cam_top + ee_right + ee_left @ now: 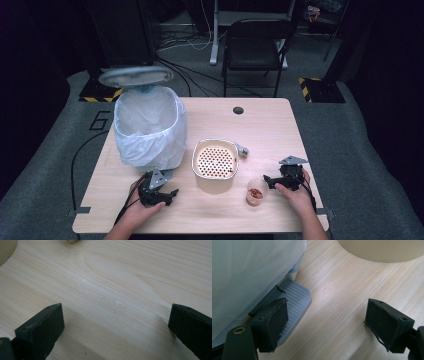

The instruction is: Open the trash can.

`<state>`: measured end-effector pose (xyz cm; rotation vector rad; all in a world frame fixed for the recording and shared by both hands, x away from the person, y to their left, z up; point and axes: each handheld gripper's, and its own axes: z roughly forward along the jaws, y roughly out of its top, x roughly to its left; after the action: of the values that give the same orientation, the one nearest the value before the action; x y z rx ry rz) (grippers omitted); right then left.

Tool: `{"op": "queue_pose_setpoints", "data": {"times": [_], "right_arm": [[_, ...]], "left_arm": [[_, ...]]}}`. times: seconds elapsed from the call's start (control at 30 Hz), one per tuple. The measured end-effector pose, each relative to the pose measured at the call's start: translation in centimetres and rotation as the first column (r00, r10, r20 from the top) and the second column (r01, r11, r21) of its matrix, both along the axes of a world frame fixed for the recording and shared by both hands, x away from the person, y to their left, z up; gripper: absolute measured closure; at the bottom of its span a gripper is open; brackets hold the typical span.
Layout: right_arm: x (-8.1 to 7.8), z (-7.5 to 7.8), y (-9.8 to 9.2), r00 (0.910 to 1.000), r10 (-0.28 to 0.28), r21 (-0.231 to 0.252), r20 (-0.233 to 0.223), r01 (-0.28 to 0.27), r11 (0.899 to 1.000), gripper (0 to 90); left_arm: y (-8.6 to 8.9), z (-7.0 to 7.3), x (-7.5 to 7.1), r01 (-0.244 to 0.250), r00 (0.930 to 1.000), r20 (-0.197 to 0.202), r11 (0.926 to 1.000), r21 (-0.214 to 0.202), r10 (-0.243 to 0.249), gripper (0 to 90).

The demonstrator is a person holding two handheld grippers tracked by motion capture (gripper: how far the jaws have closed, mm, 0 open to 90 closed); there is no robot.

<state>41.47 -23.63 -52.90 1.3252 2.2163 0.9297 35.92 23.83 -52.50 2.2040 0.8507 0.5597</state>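
Resting low near the table's [280,125] front edge, my left gripper [170,194] is sitting with jaws spread wide over bare wood, its left jaw just beside the grey pedal [295,301] of the lined bin [150,125]. My right gripper [267,181] is also gaping wide, empty, near the right edge, with open tabletop ahead. Between them the cream perforated pot [215,170] is standing, and a small cup [256,192] of reddish bits is sitting just beside the right jaws.
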Motion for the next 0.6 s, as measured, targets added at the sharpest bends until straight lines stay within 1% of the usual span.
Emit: {"op": "queue_pose_setpoints", "data": {"times": [0.13,0.2,0.27,0.3,0.6], "right_arm": [[-0.01,0.0,0.0,1.0,0.001,0.002,0.0,-0.001,1.0,0.0],[-0.01,0.0,0.01,1.0,0.0,0.002,-0.001,0.0,1.0,0.0],[-0.01,0.0,0.01,1.0,0.001,0.002,0.0,-0.001,1.0,0.0],[-0.01,0.0,0.0,1.0,0.001,0.001,0.0,-0.001,1.0,0.0],[-0.01,-0.01,0.01,1.0,0.001,0.002,0.0,-0.001,1.0,0.0]], "left_arm": [[0.14,-0.1,-0.04,-0.001,1.0,0.002,0.9999,-0.016,0.001,18.2],[0.11,-0.22,-0.12,0.001,0.9998,0.02,1.0,-0.009,-0.001,18.2],[0.16,-0.29,-0.18,0.003,0.9997,0.025,0.9999,-0.014,-0.003,18.2],[0.11,-0.42,-0.23,-0.006,0.9992,0.04,0.9997,-0.022,0.007,18.2],[0.14,-0.42,-0.26,-0.003,0.9992,0.041,0.9998,-0.019,0.004,18.2]]}}
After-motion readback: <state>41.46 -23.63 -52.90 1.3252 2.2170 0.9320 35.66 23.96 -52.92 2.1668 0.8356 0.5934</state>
